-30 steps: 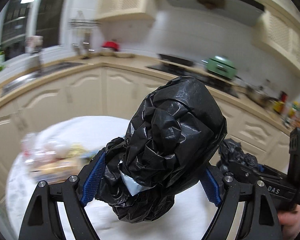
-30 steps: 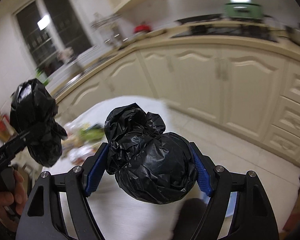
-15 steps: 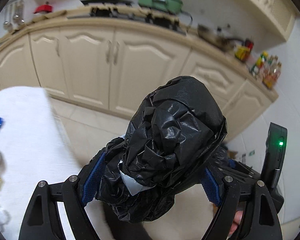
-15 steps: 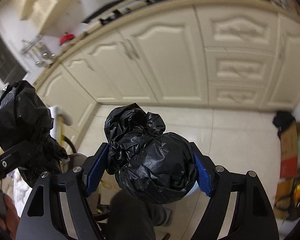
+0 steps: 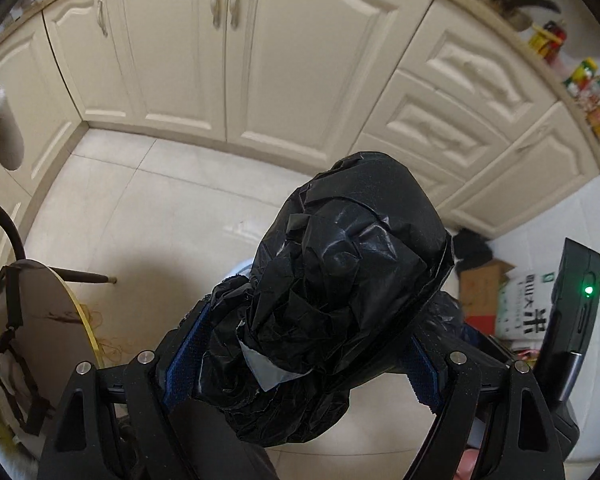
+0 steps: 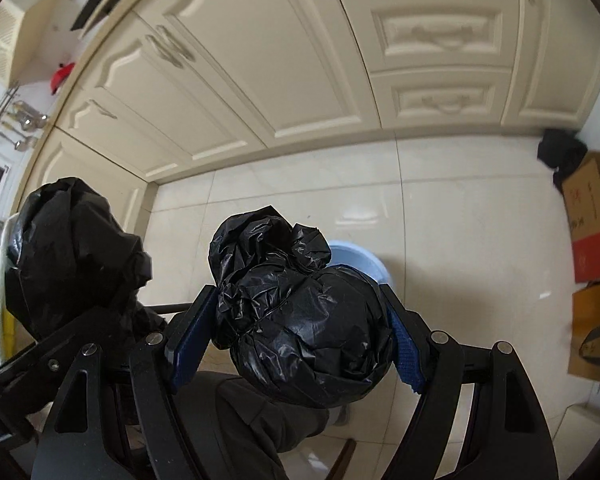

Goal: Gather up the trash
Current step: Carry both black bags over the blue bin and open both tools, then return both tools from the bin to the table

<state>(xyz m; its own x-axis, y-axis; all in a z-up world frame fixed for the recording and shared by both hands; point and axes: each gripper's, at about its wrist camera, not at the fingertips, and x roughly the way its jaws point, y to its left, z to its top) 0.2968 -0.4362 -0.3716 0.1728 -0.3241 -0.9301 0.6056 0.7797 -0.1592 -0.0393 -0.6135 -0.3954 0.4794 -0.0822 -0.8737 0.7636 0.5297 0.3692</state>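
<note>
1. You had both grippers loaded and angled down toward the kitchen floor (image 6: 440, 208); I judge this was the carry-to-bin step of the trash collection, with the picking up already done.
2. Your left gripper (image 5: 300, 364) had its jaws set wide and pressed against a large crumpled black trash bag (image 5: 340, 288), which bulged well above and below the blue pads (image 5: 184, 356). A pale scrap showed through a tear on its near side.
3. Your right gripper (image 6: 296, 340) likewise pinched a rounder black bag bundle (image 6: 300, 320) between its blue pads; its knotted top pointed away from you. Neither bundle touched the floor.
4. Just beyond the right bundle, on the floor, sat a light blue bin (image 6: 358, 260). Only part of its rim showed past the bag, so you could not tell what, if anything, was in it.
5. Far right, by the wall, stood cardboard boxes (image 6: 588, 220) and a dark heap; their contents were not visible.
6. The next move, as I judge it, called for bringing one bundle directly over the bin's mouth before spreading those jaws. The two grippers were close together, so you would likely have needed to release them in turn.
7. The bags were soft and bulky; the larger one might have caught on the rim.
</note>
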